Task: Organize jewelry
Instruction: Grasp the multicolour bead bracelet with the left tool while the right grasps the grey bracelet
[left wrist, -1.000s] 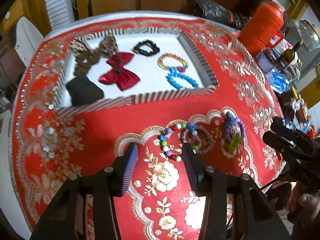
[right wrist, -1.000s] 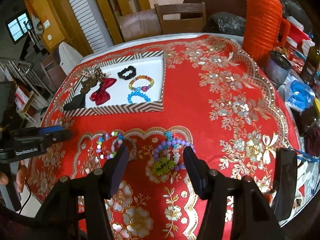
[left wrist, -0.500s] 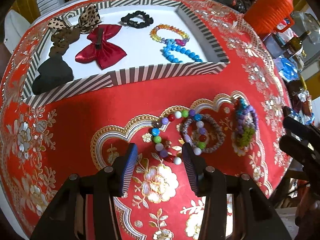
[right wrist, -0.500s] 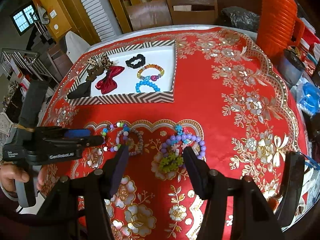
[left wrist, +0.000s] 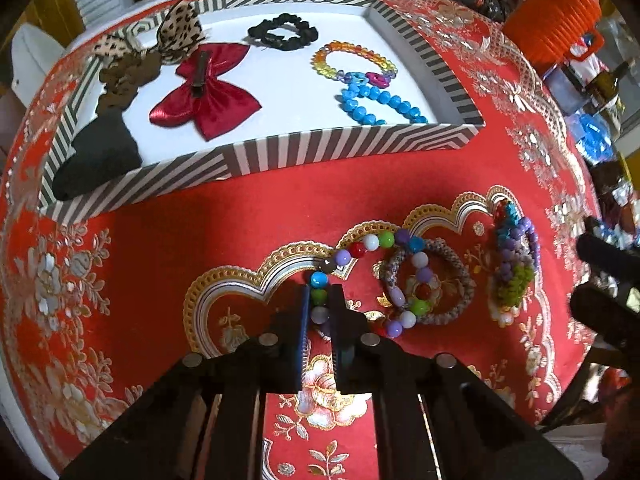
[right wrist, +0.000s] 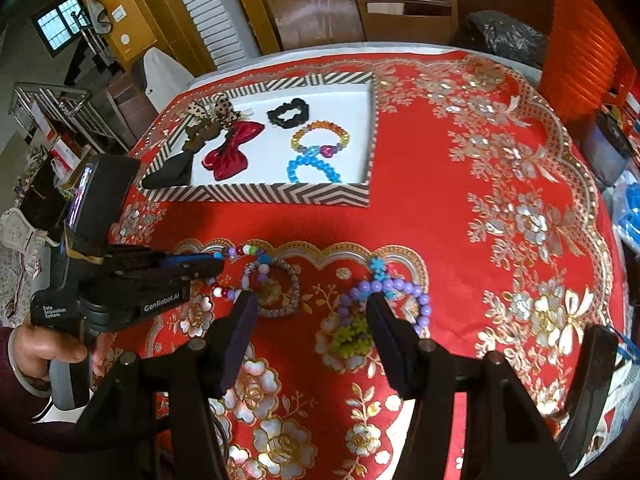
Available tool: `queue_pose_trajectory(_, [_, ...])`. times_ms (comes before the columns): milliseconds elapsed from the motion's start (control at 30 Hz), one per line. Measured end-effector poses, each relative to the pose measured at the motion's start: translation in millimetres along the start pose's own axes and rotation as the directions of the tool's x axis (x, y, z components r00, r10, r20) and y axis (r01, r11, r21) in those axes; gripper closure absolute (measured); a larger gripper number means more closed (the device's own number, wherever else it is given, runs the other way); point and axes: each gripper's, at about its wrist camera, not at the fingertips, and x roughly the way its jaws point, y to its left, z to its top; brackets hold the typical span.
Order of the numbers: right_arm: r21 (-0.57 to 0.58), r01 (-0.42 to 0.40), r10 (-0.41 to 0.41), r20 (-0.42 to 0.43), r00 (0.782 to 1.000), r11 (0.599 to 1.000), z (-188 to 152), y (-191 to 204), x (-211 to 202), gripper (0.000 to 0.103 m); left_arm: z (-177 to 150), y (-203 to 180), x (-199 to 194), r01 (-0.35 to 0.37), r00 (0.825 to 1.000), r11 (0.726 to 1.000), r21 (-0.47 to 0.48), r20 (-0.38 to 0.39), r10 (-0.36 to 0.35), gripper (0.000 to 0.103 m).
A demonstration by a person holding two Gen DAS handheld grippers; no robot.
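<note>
My left gripper (left wrist: 319,304) is shut on the multicoloured bead bracelet (left wrist: 372,242), pinching its left side down on the red tablecloth; it shows from the side in the right wrist view (right wrist: 216,266). A grey woven bracelet (left wrist: 460,276) overlaps the bead bracelet. A purple bead bracelet with a green charm (left wrist: 514,264) lies to the right. My right gripper (right wrist: 310,304) is open and empty, hovering over the purple bracelet (right wrist: 384,288). The striped tray (left wrist: 340,146) holds bows, a black scrunchie, an amber bracelet (left wrist: 352,58) and a blue bracelet (left wrist: 380,106).
An orange jug (right wrist: 584,40) stands at the table's far right with bottles and clutter beside it. A black bag (right wrist: 500,36) lies at the back edge. Wooden chairs (right wrist: 400,8) stand behind the table. The table edge drops off close on the left.
My left gripper moved forward and down and closed on the multicoloured bead bracelet. My right gripper stayed open and edged closer over the purple bracelet.
</note>
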Motion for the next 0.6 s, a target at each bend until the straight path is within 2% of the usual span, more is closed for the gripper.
queue_pose_trajectory(133, [-0.06, -0.011, 0.01, -0.024, 1.0, 0.998, 5, 14, 17, 0.048, -1, 11, -11, 0.012, 1.0, 1.0, -0.019, 0.019, -0.012, 0.103])
queue_pose_trajectory(200, [-0.085, -0.015, 0.011, -0.049, 0.999, 0.996, 7, 19, 29, 0.057, 0, 16, -17, 0.013, 0.999, 0.999, -0.029, 0.035, -0.012, 0.103])
queue_pose_trajectory(267, [-0.105, -0.015, 0.007, -0.076, 0.997, 0.994, 9, 24, 44, 0.061, 0, 21, -22, 0.016, 0.999, 0.999, -0.039, 0.041, -0.014, 0.103])
queue_pose_trajectory(433, [-0.149, -0.009, -0.01, -0.122, 0.992, 0.989, 10, 32, 71, 0.066, -4, 26, -26, 0.013, 0.999, 0.998, -0.059, 0.045, -0.011, 0.103])
queue_pose_trajectory(500, [-0.17, 0.008, -0.029, -0.126, 0.992, 0.985, 11, 34, 77, 0.071, -4, 29, -28, 0.01, 0.999, 0.998, -0.065, 0.048, -0.007, 0.103])
queue_pose_trajectory(600, [-0.166, 0.016, -0.038, -0.129, 0.991, 0.986, 15, 33, 84, 0.072, -4, 32, -29, 0.014, 0.999, 0.997, -0.079, 0.048, -0.01, 0.103])
